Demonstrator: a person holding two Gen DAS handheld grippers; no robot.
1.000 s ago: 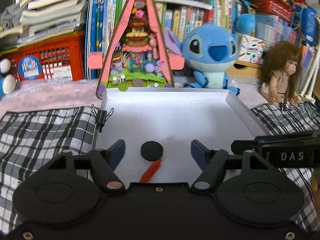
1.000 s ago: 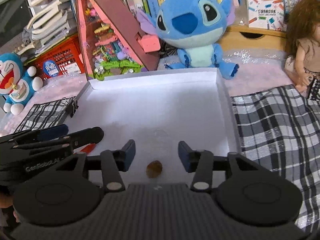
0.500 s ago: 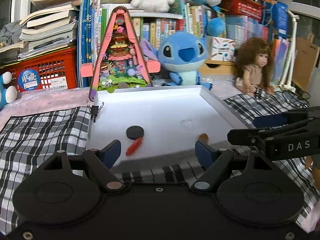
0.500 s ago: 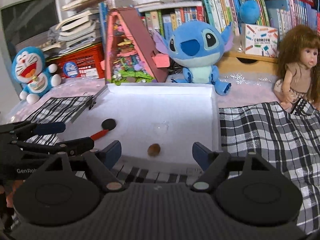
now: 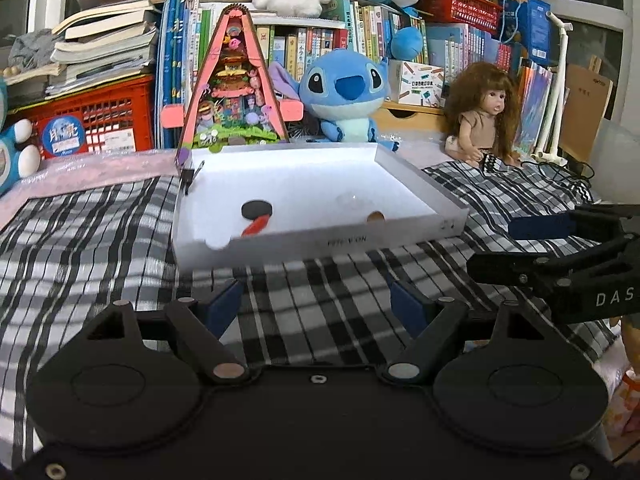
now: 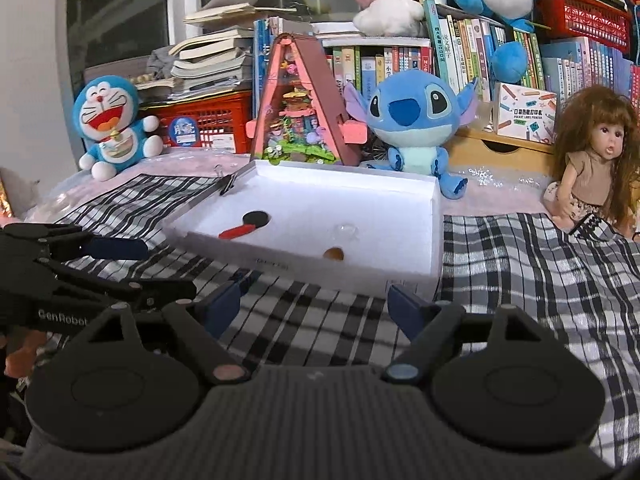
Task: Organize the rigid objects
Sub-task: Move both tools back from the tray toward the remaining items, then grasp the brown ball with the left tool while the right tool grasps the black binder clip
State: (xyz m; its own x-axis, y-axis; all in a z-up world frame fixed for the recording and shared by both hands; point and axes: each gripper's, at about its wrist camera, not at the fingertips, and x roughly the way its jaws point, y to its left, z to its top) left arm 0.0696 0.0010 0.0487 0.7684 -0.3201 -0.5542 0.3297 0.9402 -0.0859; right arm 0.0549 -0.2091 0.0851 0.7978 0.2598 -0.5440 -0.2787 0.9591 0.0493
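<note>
Red stick (image 6: 237, 231) in white box (image 6: 435, 240), tip touching black disc (image 6: 256, 218).

White tray (image 5: 420, 226) on black-and-white plaid cloth (image 5: 100, 240); inside it, black disc (image 5: 257, 209), red stick (image 5: 256, 225), brown piece (image 6: 333, 254).

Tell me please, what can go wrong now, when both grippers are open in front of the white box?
1. The clear dome-shaped piece in the white box is nearly invisible against the white floor, so it may be missed or knocked.
2. The brown round piece sits close to the box's near wall, leaving little room for a finger.
3. The left gripper and right gripper are side by side; reaching together, they could collide.
</note>
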